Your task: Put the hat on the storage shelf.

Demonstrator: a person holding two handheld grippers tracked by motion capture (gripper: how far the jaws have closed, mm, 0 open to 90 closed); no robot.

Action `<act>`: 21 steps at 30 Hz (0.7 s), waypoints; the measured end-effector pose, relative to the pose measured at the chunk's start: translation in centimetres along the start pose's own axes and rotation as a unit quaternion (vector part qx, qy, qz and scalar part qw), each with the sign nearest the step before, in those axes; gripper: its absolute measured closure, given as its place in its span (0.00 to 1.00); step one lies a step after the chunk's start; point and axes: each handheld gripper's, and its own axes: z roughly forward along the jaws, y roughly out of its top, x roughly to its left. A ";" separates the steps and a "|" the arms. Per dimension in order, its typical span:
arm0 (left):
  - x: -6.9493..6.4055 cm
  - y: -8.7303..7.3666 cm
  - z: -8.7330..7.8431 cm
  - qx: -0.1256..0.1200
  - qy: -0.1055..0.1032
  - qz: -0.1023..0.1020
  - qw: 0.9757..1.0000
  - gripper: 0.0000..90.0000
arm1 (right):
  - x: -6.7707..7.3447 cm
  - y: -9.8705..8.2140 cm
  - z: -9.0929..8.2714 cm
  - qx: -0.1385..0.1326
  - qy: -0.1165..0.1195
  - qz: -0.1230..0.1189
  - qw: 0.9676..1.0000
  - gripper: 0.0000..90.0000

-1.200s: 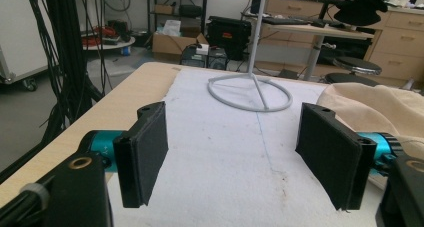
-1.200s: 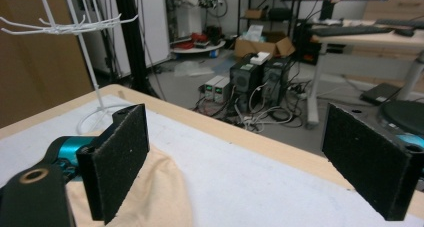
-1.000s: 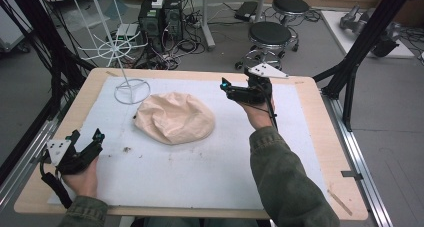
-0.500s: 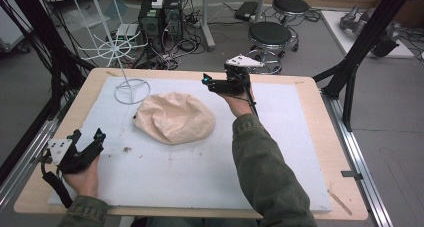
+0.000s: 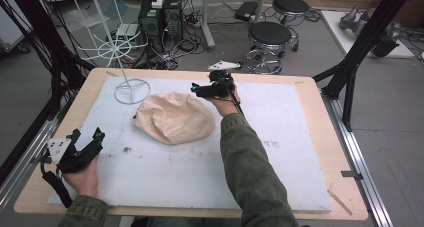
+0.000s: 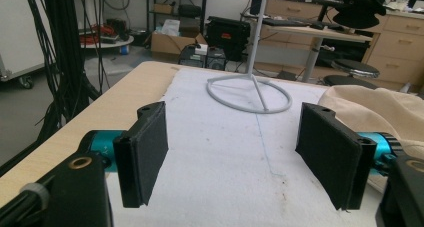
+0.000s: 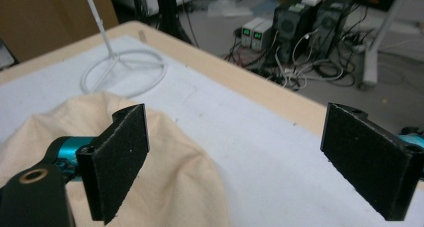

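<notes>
Your right gripper (image 5: 196, 89) hangs above the far right edge of the rumpled beige cloth hat (image 5: 173, 118), jaws spread wide with nothing between them. Its own camera shows the hat (image 7: 125, 182) under the near jaw and bare mat under the other. The hat lies left of centre on the pale grey felt mat (image 5: 280, 152) that covers the light wooden table (image 5: 320, 94), just beside the ring base of the white wire stand (image 5: 132, 91). Your left gripper (image 5: 92, 139) sits low at the near left corner of the mat, well apart from the hat, jaws likewise spread and empty; its view looks along the mat toward the stand (image 6: 249, 93) and the hat's edge (image 6: 385, 112).
</notes>
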 end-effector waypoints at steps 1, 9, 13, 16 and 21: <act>0.0 0.0 0.0 0.001 0.000 0.000 1.000 0.32 | 0.0 -0.2 0.3 0.010 0.003 0.002 1.000 0.12; 0.1 0.0 0.0 -0.002 0.000 -0.004 1.000 0.32 | 0.4 -1.6 2.3 0.061 -0.004 -0.007 0.998 0.12; 0.1 0.0 0.1 -0.001 0.000 -0.005 1.000 0.32 | 0.3 -2.0 2.7 0.079 0.001 -0.003 0.997 0.12; 0.1 0.0 0.1 -0.001 0.000 -0.005 1.000 0.32 | 0.1 -2.3 3.0 0.095 -0.002 -0.003 0.995 0.12; 0.1 0.0 0.1 -0.002 0.000 -0.005 1.000 0.32 | 0.1 -3.0 3.8 0.108 0.001 -0.001 0.994 0.12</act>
